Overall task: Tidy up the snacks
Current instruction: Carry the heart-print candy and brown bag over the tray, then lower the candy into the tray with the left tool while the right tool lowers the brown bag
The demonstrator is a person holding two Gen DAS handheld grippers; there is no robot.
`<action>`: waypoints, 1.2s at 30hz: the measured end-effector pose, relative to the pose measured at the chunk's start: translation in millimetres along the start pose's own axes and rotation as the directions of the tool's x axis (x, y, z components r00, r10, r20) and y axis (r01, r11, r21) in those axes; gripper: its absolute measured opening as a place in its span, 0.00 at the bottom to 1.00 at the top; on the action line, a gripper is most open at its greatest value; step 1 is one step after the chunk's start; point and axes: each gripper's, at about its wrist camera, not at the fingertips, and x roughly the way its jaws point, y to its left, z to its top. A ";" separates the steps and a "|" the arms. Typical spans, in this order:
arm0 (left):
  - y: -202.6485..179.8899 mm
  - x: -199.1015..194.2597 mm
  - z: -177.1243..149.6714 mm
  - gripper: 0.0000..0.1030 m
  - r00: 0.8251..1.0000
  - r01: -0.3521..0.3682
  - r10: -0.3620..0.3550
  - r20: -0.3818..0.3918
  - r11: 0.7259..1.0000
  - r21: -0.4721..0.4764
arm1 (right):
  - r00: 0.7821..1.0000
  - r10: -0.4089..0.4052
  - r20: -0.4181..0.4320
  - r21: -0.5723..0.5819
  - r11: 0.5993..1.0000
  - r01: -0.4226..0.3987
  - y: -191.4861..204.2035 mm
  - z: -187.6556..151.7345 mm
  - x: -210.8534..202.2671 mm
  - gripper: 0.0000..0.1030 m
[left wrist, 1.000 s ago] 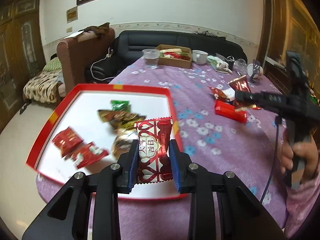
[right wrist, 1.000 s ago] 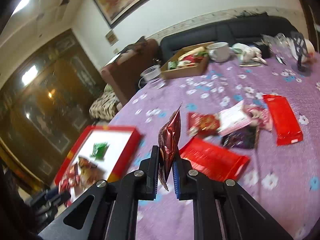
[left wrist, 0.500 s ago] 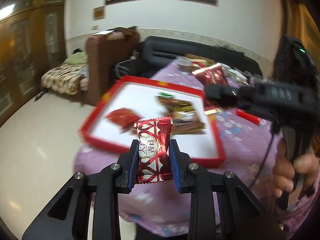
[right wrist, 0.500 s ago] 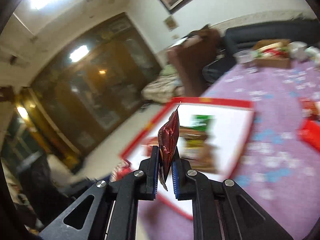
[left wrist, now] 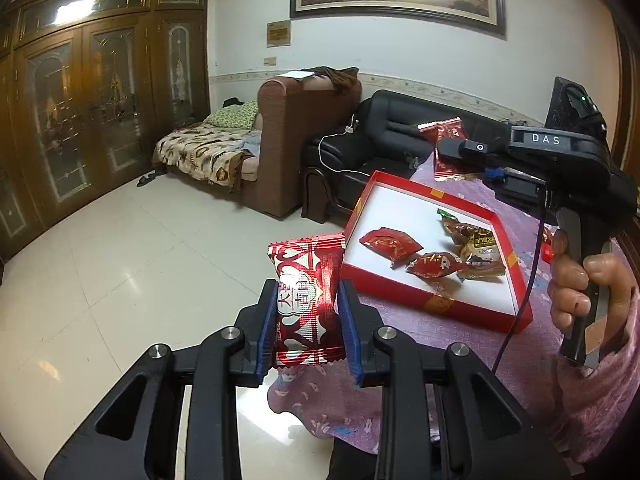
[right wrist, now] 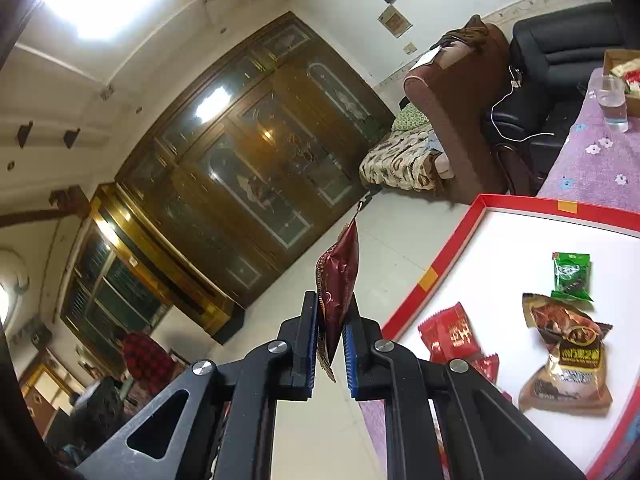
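My left gripper (left wrist: 307, 312) is shut on a red foil snack packet with white hearts (left wrist: 306, 296), held over the floor just left of the table's corner. A red-rimmed white tray (left wrist: 434, 302) lies on the purple flowered tablecloth (left wrist: 328, 408) to its right, holding several wrapped snacks (left wrist: 390, 243). My right gripper (right wrist: 330, 336) is shut on a dark red foil packet (right wrist: 338, 280) held edge-on, left of the tray (right wrist: 430, 280). In the left wrist view that right gripper (left wrist: 448, 148) hangs above the tray's far side with its red packet (left wrist: 450, 136).
A hand (left wrist: 576, 280) grips the right tool's handle. A brown armchair (left wrist: 304, 136) and black sofa (left wrist: 384, 136) stand behind the table. A plastic cup (right wrist: 612, 98) and cardboard box (right wrist: 624, 68) sit at the table's far end. A person in a red checked shirt (right wrist: 142, 354) sits far off.
Both grippers swung left with their packets still held. The views now show the floor and cabinets, and the tray sits to the right instead of straight ahead.
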 end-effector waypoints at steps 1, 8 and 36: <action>-2.4 2.3 -0.2 0.26 1.000 0.004 -0.004 -0.006 1.000 -0.003 | 1.000 0.000 -0.001 0.003 1.000 0.000 -2.2 -0.8 -0.1 0.11; -33.6 2.8 8.5 0.26 1.000 0.022 -0.023 0.008 0.999 0.049 | 0.999 -0.024 0.037 0.020 1.000 0.023 -25.3 2.0 -29.5 0.11; -126.4 118.0 55.5 0.26 0.986 0.143 -0.133 -0.098 0.985 0.100 | 0.961 -0.249 0.116 0.040 0.968 0.246 -109.9 1.5 -106.0 0.13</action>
